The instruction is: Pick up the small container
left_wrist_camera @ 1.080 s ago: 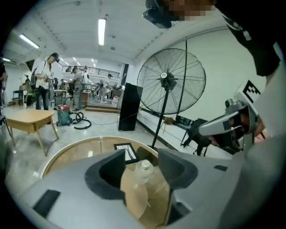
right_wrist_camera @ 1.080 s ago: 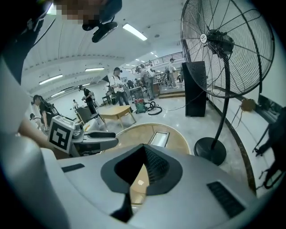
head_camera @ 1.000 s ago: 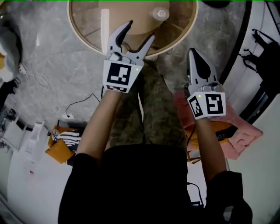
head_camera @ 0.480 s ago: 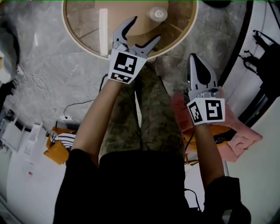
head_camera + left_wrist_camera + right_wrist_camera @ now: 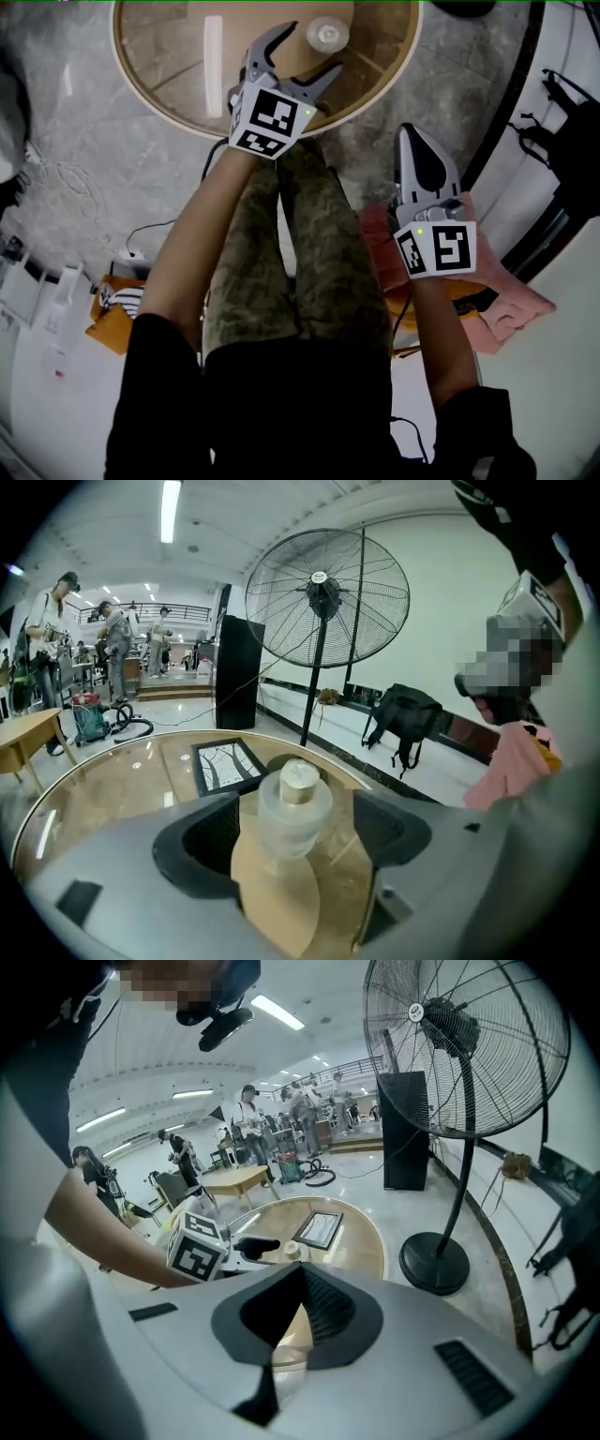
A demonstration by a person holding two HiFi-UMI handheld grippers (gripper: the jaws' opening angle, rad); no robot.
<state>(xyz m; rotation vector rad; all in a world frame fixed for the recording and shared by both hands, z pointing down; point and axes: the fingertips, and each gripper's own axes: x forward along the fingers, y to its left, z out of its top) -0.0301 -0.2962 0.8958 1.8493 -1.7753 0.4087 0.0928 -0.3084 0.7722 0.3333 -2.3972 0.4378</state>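
Observation:
The small container (image 5: pixel 327 35), a clear jar with a pale lid, stands on the round glass table (image 5: pixel 159 75). My left gripper (image 5: pixel 311 53) reaches over the table's near rim with its jaws open wide. In the left gripper view the container (image 5: pixel 294 803) sits upright in the mouth of the gripper (image 5: pixel 300 838), and neither pad touches it. My right gripper (image 5: pixel 410 141) hangs off the table, above the person's right knee, shut on nothing. The right gripper view shows its jaws (image 5: pixel 302 1283) closed together, with the container (image 5: pixel 292 1251) and table (image 5: pixel 361 1246) beyond.
A black-framed picture (image 5: pixel 225 764) lies on the glass behind the container. A tall pedestal fan (image 5: pixel 323 597) stands past the table, its base (image 5: pixel 434 1265) on the floor. A pink cloth (image 5: pixel 511 295) lies at the right. People stand at benches far off.
My left gripper has moved forward over the table rim to the container, and its jaws have spread wider. The right gripper has stayed about where it was.

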